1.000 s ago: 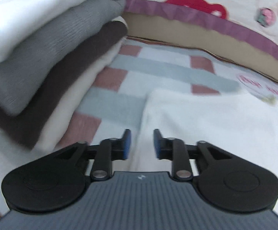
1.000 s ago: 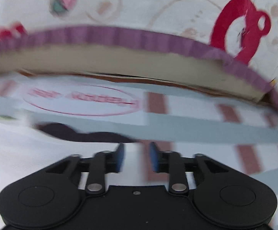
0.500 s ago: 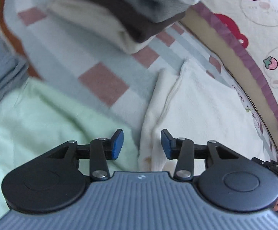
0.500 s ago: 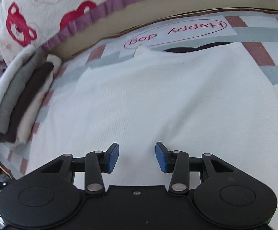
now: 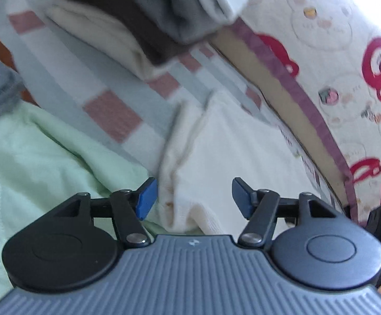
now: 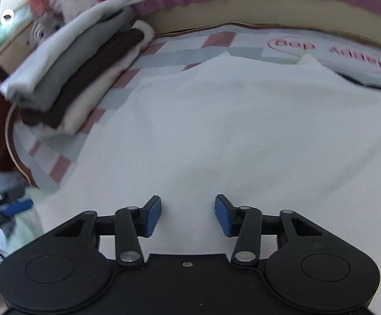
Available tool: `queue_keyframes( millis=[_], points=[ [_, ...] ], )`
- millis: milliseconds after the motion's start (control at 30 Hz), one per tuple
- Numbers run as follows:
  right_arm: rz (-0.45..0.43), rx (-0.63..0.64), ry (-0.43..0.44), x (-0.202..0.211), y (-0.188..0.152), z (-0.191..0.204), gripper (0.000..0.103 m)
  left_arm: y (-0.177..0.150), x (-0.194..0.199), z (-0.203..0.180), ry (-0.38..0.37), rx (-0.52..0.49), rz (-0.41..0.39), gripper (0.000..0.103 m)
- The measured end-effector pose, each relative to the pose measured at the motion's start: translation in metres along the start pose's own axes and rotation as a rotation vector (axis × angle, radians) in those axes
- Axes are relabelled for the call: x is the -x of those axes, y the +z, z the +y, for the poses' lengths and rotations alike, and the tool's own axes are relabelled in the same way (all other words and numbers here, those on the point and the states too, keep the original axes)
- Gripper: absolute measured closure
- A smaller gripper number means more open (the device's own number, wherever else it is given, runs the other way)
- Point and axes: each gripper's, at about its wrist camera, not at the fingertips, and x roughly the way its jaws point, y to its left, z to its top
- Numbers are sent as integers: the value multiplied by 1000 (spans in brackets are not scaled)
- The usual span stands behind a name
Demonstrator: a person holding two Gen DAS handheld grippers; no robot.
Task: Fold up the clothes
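The white garment lies under both opening tools, left and right, neither gripping it.

Checked blanket under white garment

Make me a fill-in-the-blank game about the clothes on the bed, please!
1. The folded stack has ____ garments in it.
2. The white garment lies spread on a ____ blanket.
3. The cloth beside the left gripper is pale ____.
4. The top piece of the stack is light, and the dark ____ one lies third from the top.

Missing words: four; checked; green; brown
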Motion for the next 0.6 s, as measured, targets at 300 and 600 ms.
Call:
queue_keyframes(
  millis=[300, 600],
  points=[
    [9, -6, -23, 3, 1, 1, 51, 9, -1, 5, -119, 51, 72, 96],
    [38, 25, -27, 3, -2, 4, 50, -11, 24, -30, -26, -351, 122, 96]
  ],
)
